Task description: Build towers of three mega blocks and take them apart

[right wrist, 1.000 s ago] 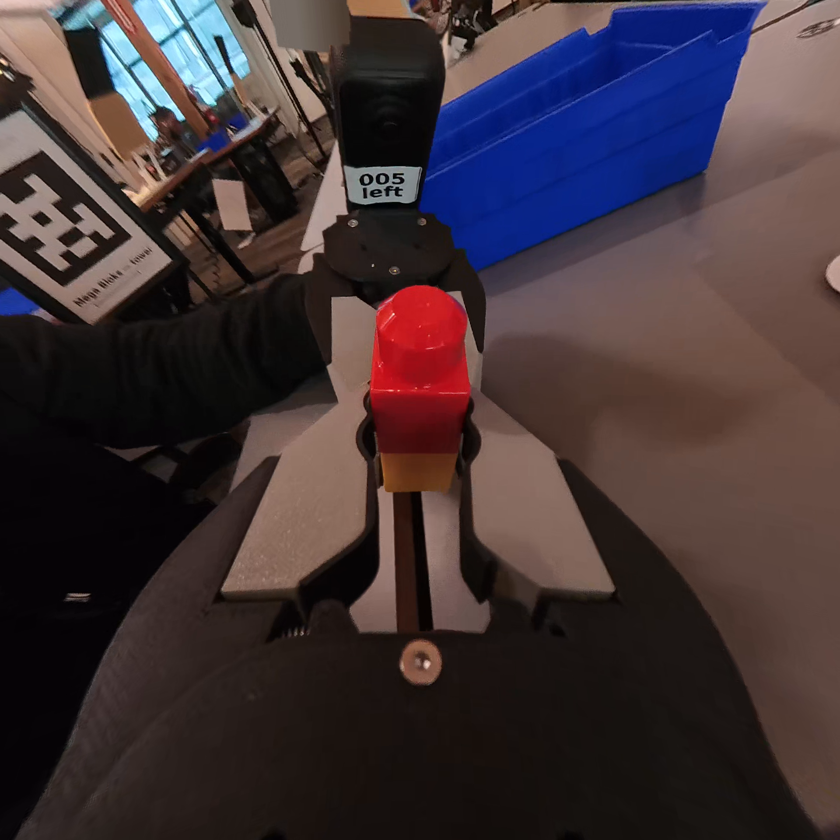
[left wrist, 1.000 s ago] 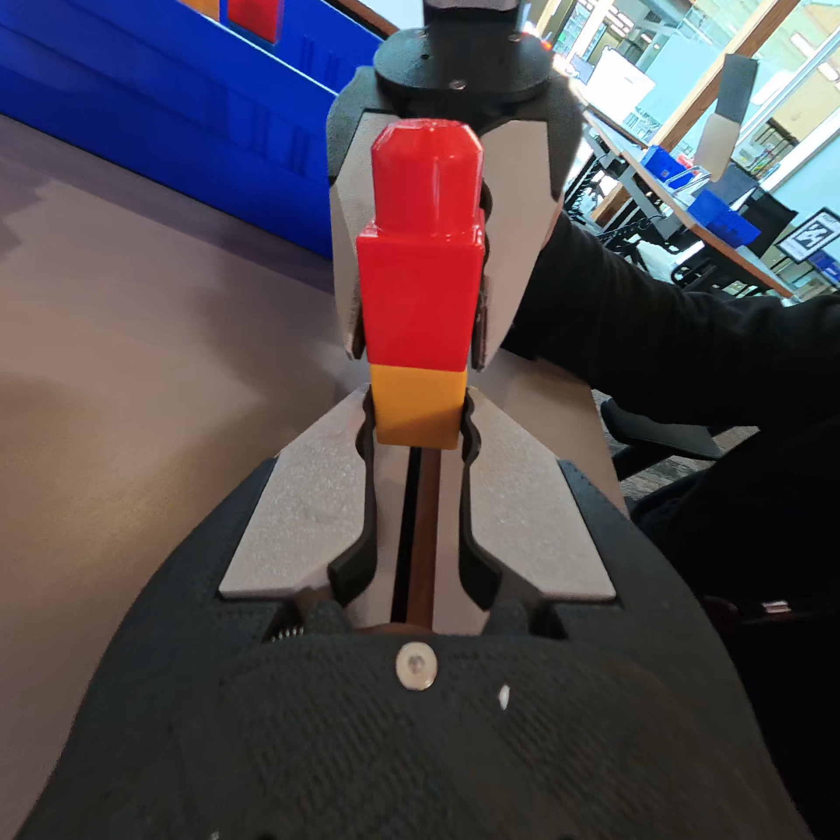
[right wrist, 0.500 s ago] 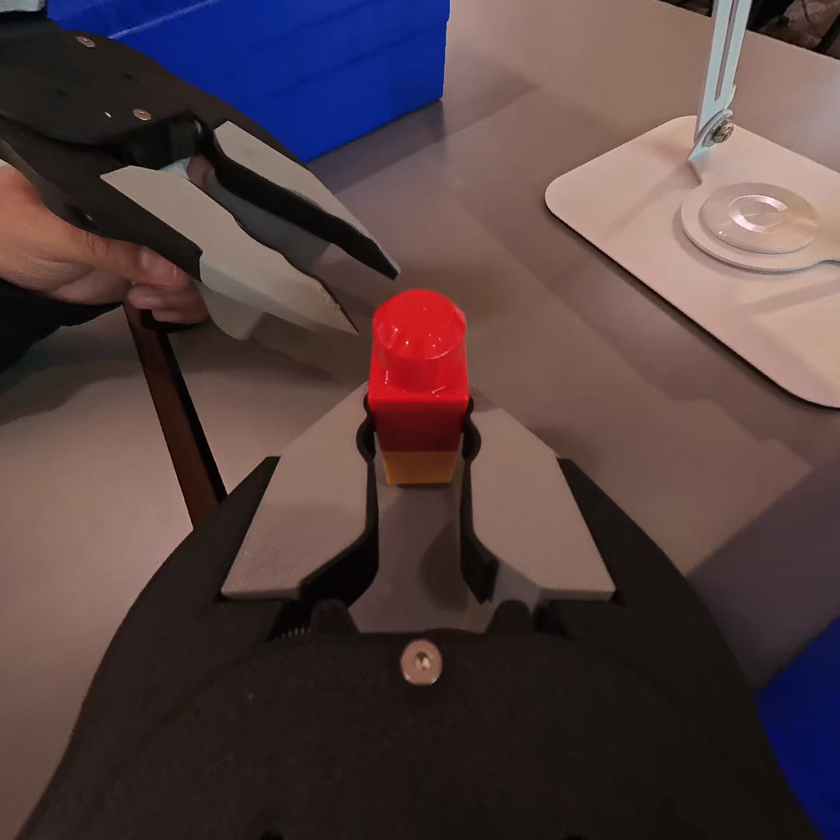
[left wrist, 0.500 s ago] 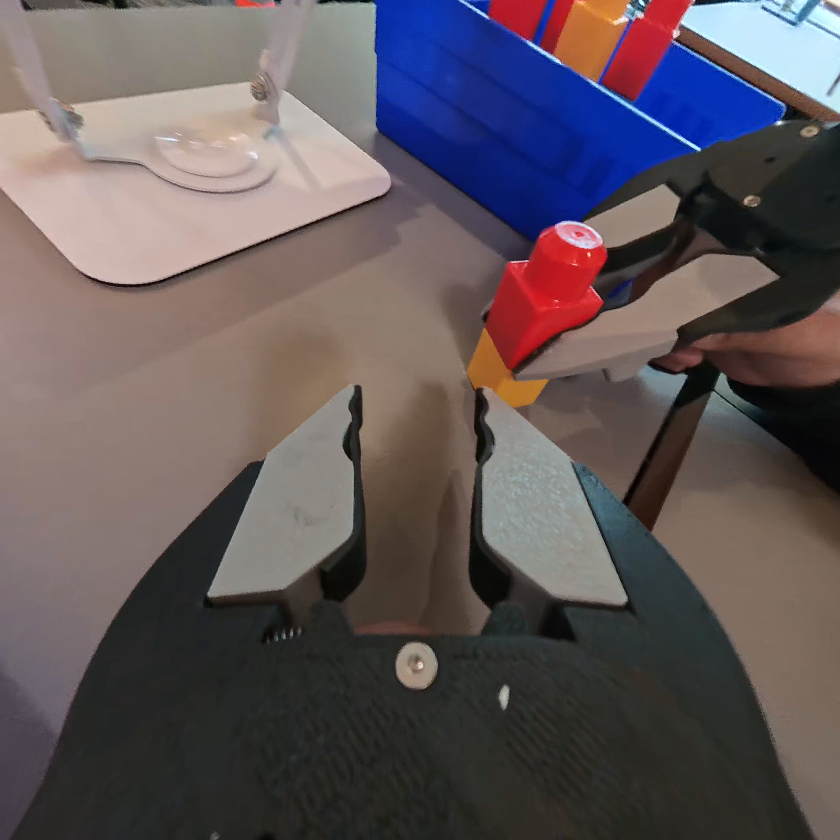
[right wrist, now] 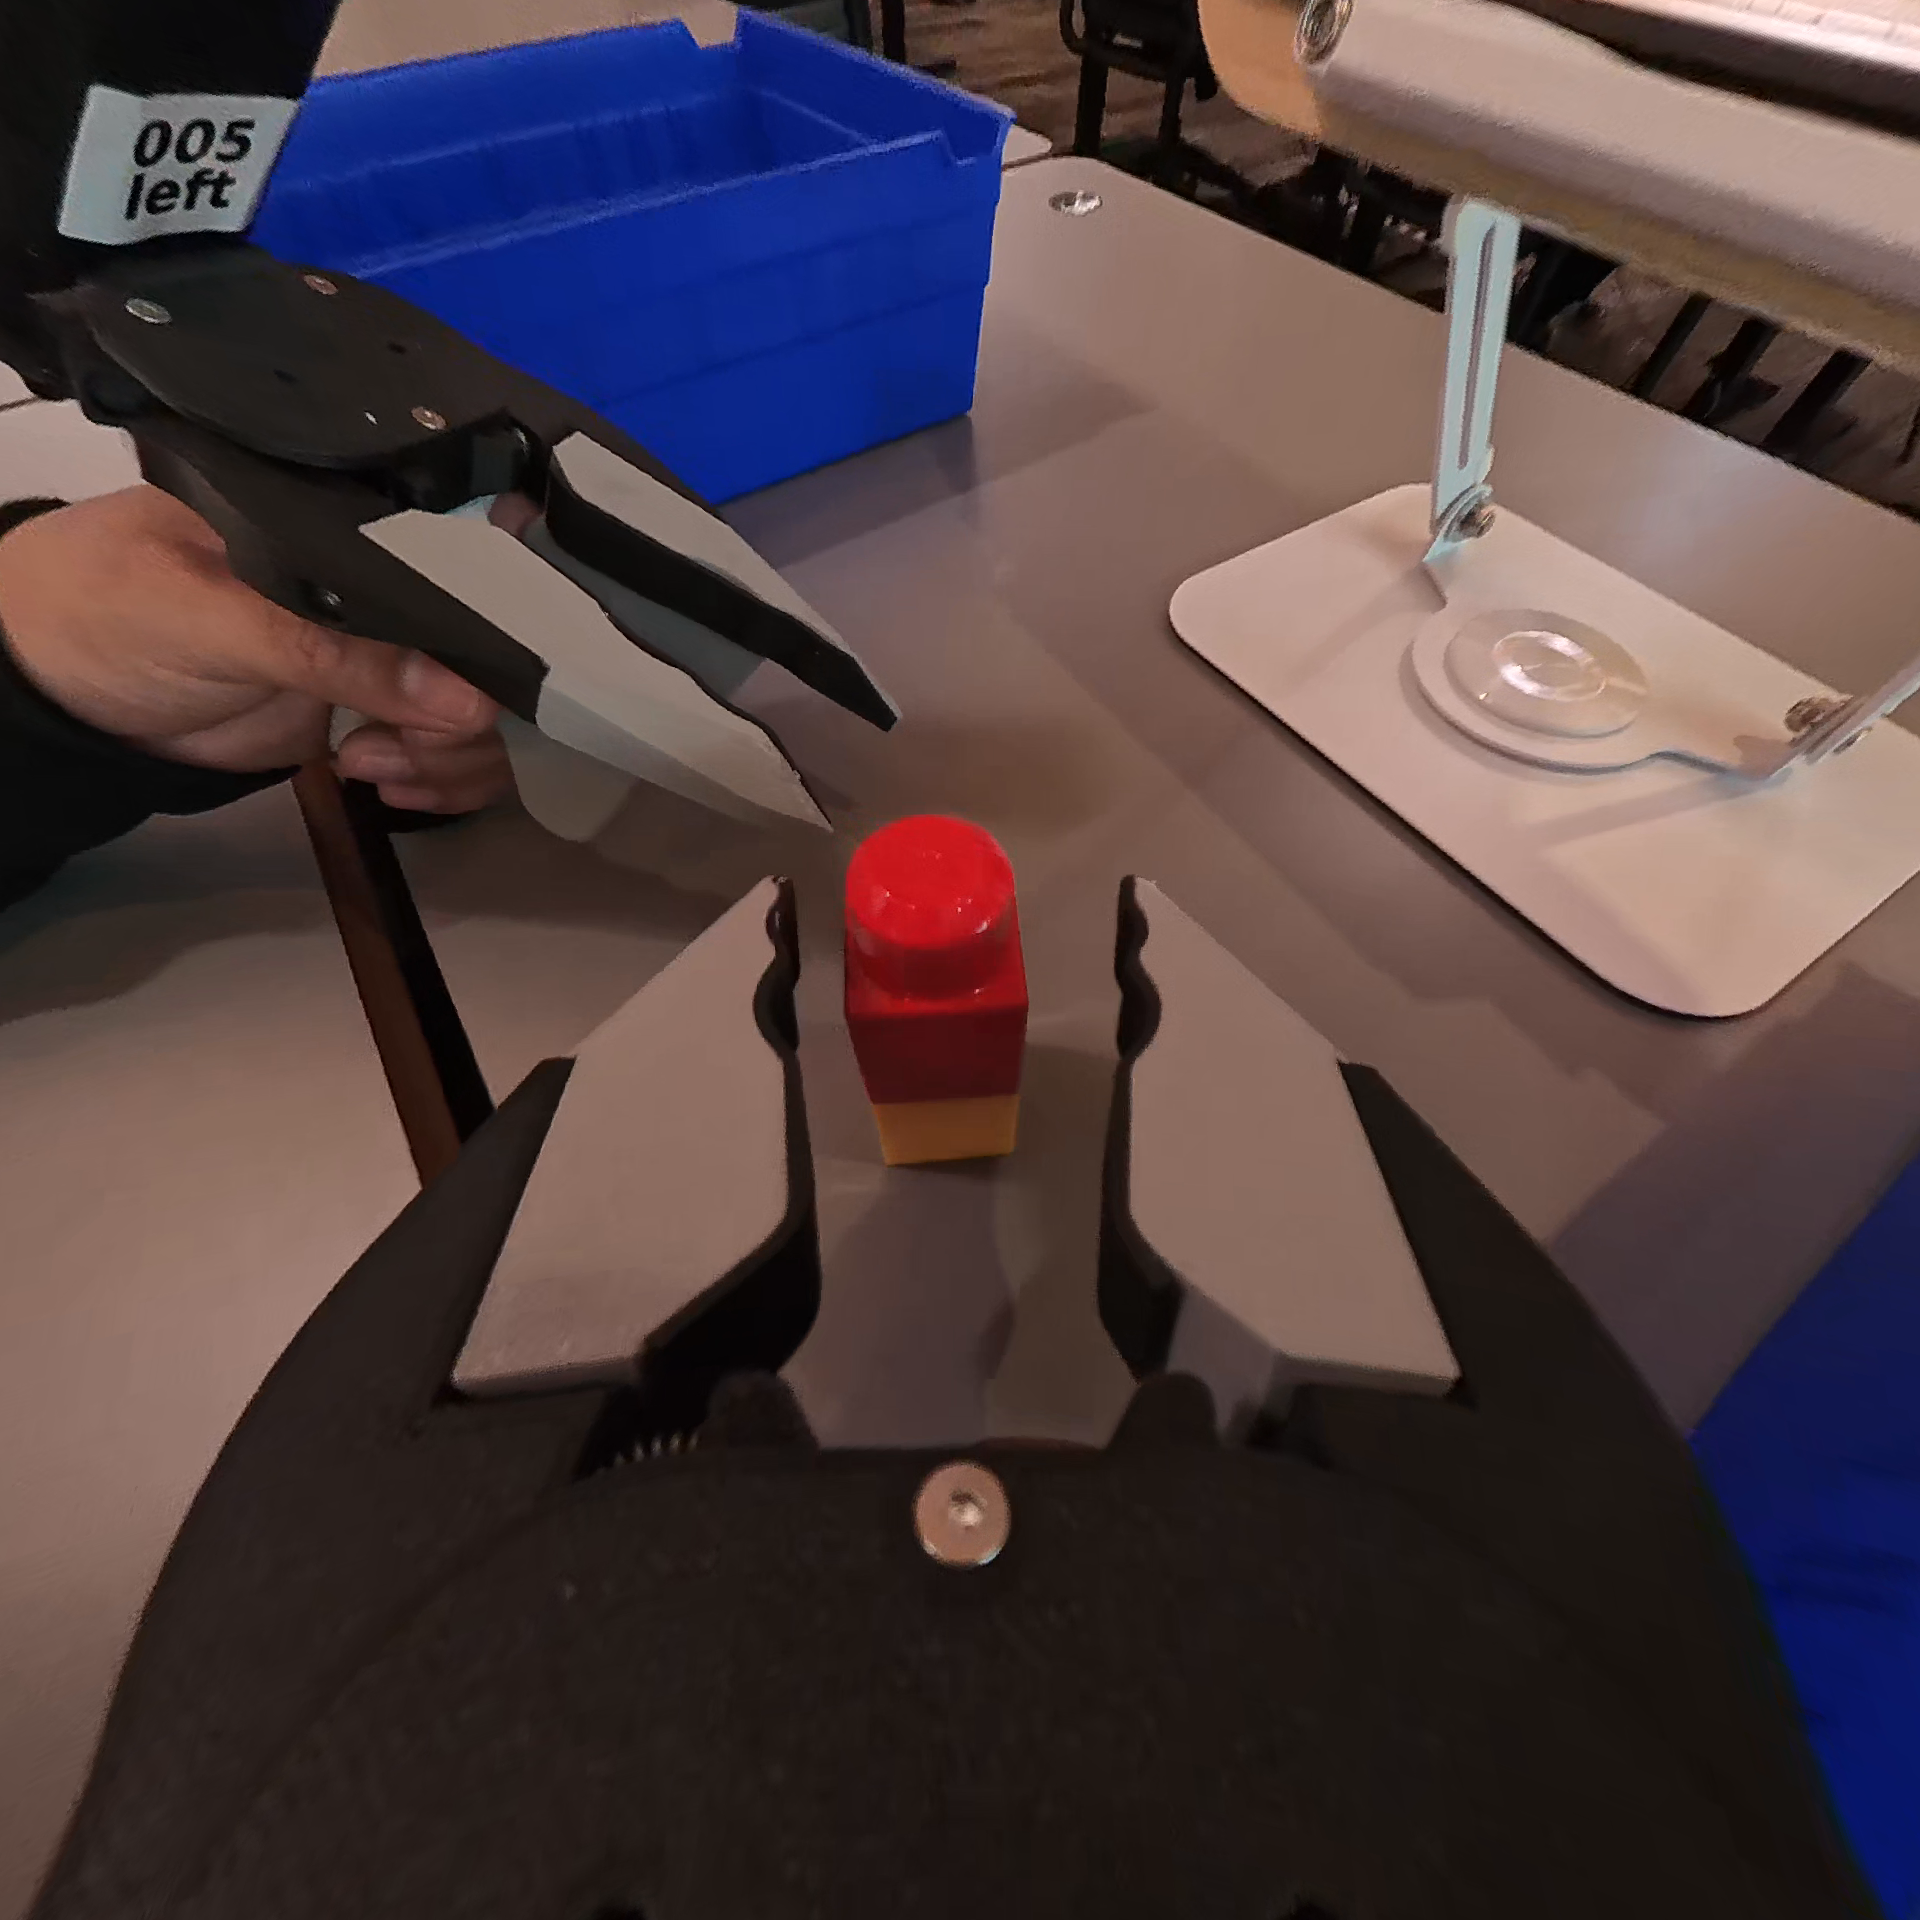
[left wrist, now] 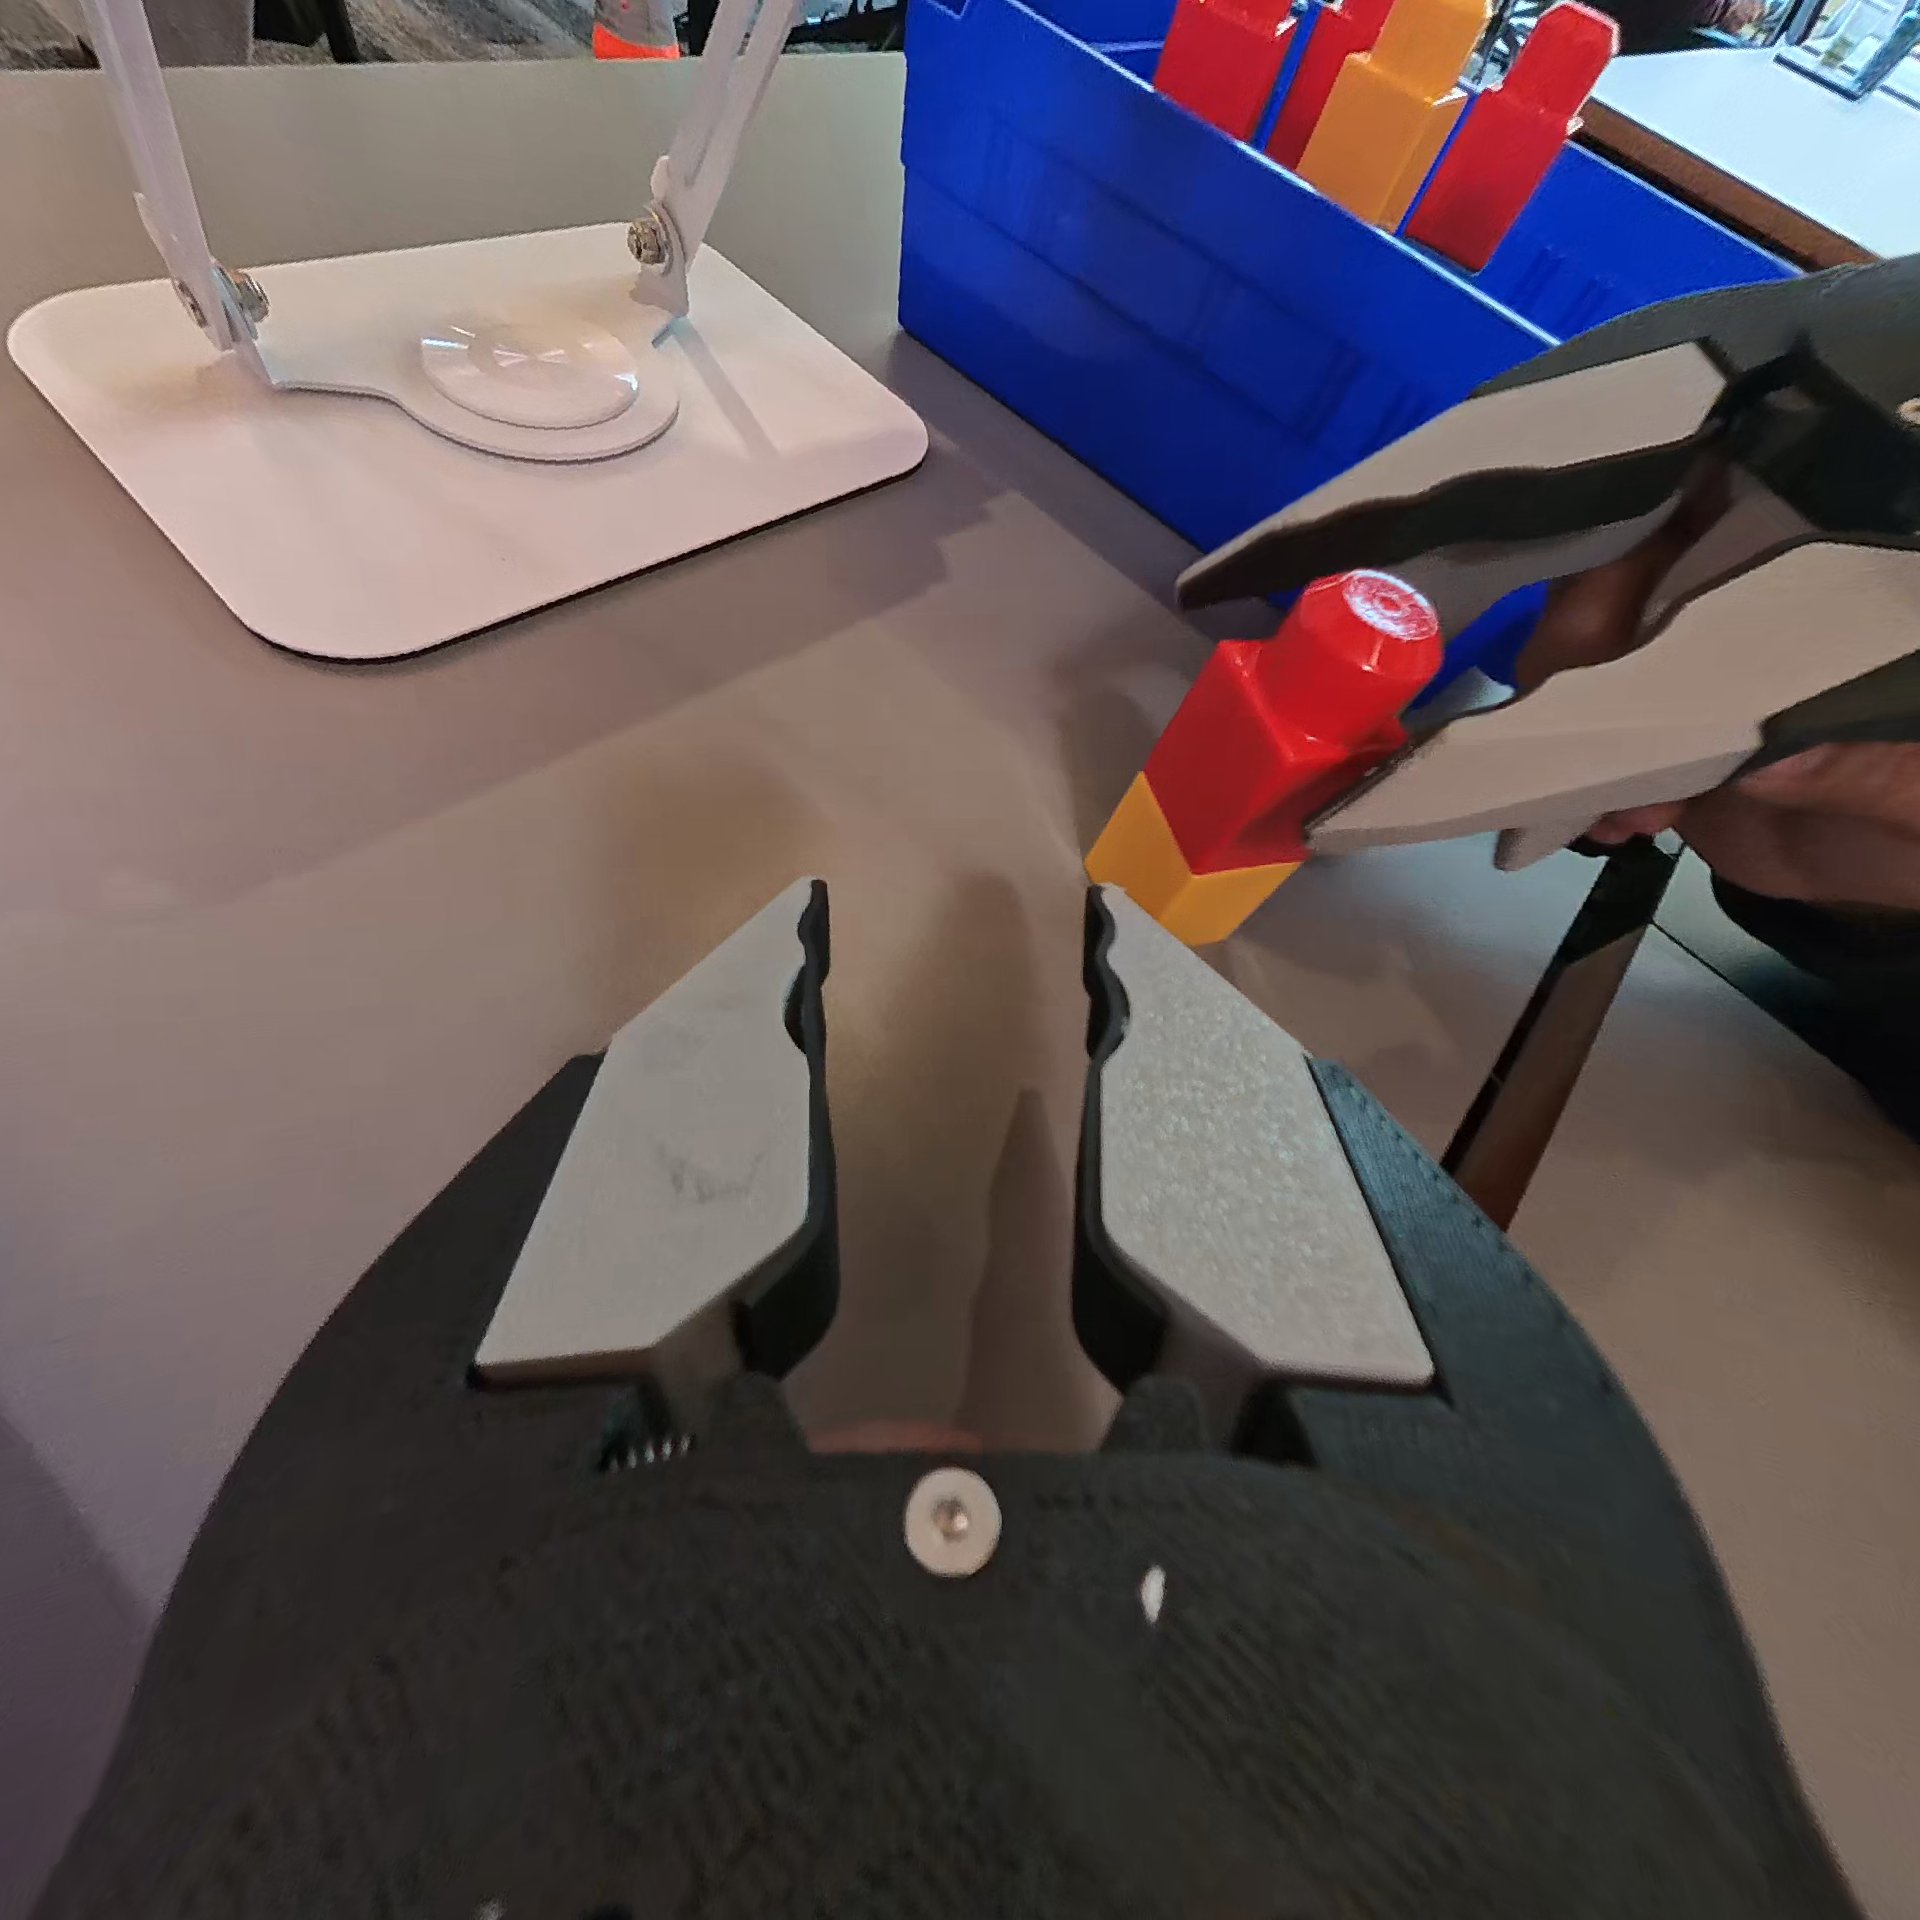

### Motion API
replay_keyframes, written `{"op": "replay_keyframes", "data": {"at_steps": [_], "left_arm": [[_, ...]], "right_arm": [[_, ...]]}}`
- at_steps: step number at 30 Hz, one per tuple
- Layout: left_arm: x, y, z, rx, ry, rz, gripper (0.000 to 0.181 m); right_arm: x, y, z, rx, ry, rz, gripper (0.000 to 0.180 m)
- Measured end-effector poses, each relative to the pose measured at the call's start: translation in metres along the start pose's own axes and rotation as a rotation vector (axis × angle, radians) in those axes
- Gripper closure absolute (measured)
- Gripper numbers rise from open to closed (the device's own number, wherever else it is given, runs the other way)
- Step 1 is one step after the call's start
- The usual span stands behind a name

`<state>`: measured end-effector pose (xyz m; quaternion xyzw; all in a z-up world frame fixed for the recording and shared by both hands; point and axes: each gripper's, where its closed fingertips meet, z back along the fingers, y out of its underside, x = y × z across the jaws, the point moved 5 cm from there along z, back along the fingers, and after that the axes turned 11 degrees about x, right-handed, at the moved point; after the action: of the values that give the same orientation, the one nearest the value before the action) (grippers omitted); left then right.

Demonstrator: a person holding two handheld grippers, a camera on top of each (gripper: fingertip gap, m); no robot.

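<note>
A two-block tower, a red block (right wrist: 935, 997) on a yellow block (right wrist: 945, 1132), stands upright on the grey table. My right gripper (right wrist: 956, 904) is open, with a finger on each side of the tower and a gap on both sides. The left wrist view shows the red block (left wrist: 1278, 727), the yellow block (left wrist: 1174, 873) and the right gripper (left wrist: 1299, 707) around them. My left gripper (left wrist: 954, 914) is open and empty, just left of the tower. It also shows in the right wrist view (right wrist: 831, 769), up and to the left of the tower.
A blue bin (left wrist: 1143, 291) holding red and orange blocks (left wrist: 1382, 114) stands behind the tower. Another blue bin (right wrist: 675, 260) stands at the far left. A white lamp base (right wrist: 1558, 727) with metal struts sits on the table. A person's hand (right wrist: 208, 644) holds the left gripper.
My left gripper let go of the yellow block and drew back. My right gripper set the two-block tower on the table and opened around it.
</note>
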<state>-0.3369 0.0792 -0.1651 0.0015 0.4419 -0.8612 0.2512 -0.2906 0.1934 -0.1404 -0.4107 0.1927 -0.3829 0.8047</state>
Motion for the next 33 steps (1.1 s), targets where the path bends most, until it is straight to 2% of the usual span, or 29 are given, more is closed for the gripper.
{"op": "replay_keyframes", "data": {"at_steps": [5, 13, 16, 17, 19, 21, 24, 27, 30, 33], "left_arm": [[0.0, -0.002, 0.003, -0.007, -0.027, -0.014, 0.132], [-0.01, -0.018, 0.035, -0.124, -0.084, -0.073, 0.13], [-0.015, -0.026, 0.081, -0.261, -0.087, -0.025, 0.131], [-0.012, -0.03, 0.103, -0.316, -0.127, -0.02, 0.135], [0.003, -0.036, 0.151, -0.405, -0.247, -0.004, 0.157], [0.029, -0.045, 0.194, -0.462, -0.316, 0.051, 0.162], [0.092, -0.046, 0.22, -0.354, -0.422, 0.144, 0.14], [0.164, -0.021, 0.2, -0.089, -0.536, 0.257, 0.125], [0.209, 0.013, 0.168, 0.147, -0.596, 0.321, 0.124], [0.233, 0.033, 0.152, 0.269, -0.691, 0.288, 0.128]], "right_arm": [[-0.002, -0.011, 0.013, -0.072, 0.09, 0.03, 0.106], [-0.009, -0.026, 0.041, -0.239, 0.181, 0.024, 0.108], [-0.012, -0.03, 0.05, -0.286, 0.201, 0.016, 0.109], [-0.012, -0.031, 0.052, -0.296, 0.2, 0.011, 0.11], [-0.013, -0.033, 0.056, -0.314, 0.198, 0.003, 0.11], [-0.013, -0.034, 0.059, -0.325, 0.189, -0.008, 0.11], [-0.014, -0.034, 0.059, -0.33, 0.175, -0.023, 0.111], [-0.013, -0.034, 0.057, -0.32, 0.167, -0.025, 0.111], [-0.012, -0.033, 0.055, -0.312, 0.169, -0.018, 0.112], [-0.013, -0.032, 0.053, -0.306, 0.172, -0.017, 0.113]]}}
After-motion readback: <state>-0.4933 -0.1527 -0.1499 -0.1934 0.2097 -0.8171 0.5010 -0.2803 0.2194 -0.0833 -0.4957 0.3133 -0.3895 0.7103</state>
